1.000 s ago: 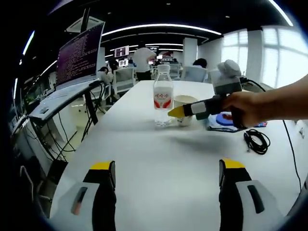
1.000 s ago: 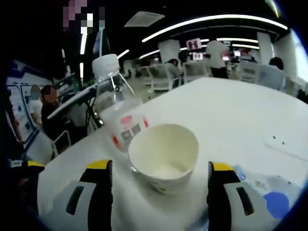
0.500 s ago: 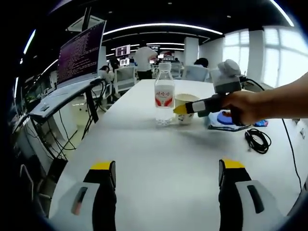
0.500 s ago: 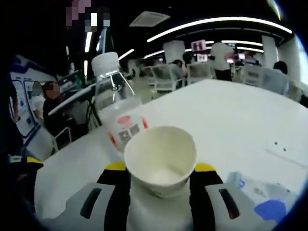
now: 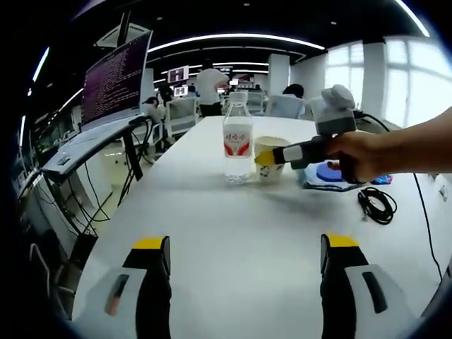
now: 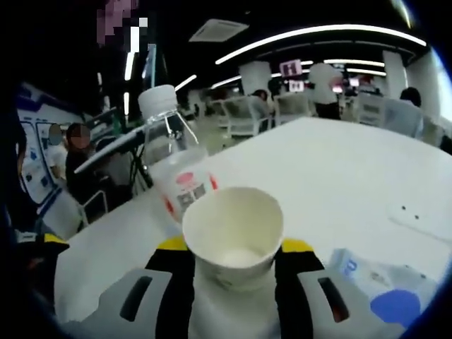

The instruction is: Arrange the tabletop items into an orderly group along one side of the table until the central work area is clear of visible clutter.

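Observation:
A white paper cup [image 6: 233,236] sits between my right gripper's [image 6: 232,248] yellow-tipped jaws, which are shut on it. Just behind it stands a clear water bottle [image 6: 174,164] with a white cap and red label. In the left gripper view the same bottle [image 5: 237,137] and cup [image 5: 270,157] stand mid-table, with the right gripper [image 5: 265,157] held by a hand [image 5: 364,155] reaching in from the right. My left gripper [image 5: 242,251] hangs open over bare white table [image 5: 240,226], well short of them.
A blue and white packet [image 6: 385,286] lies right of the cup. A coiled black cable [image 5: 376,205] rests near the table's right edge. A monitor [image 5: 116,78] on a stand is at the left. People and chairs fill the room beyond.
My right gripper closed its jaws onto the paper cup, which was loose between them a second ago. The left gripper has stayed put.

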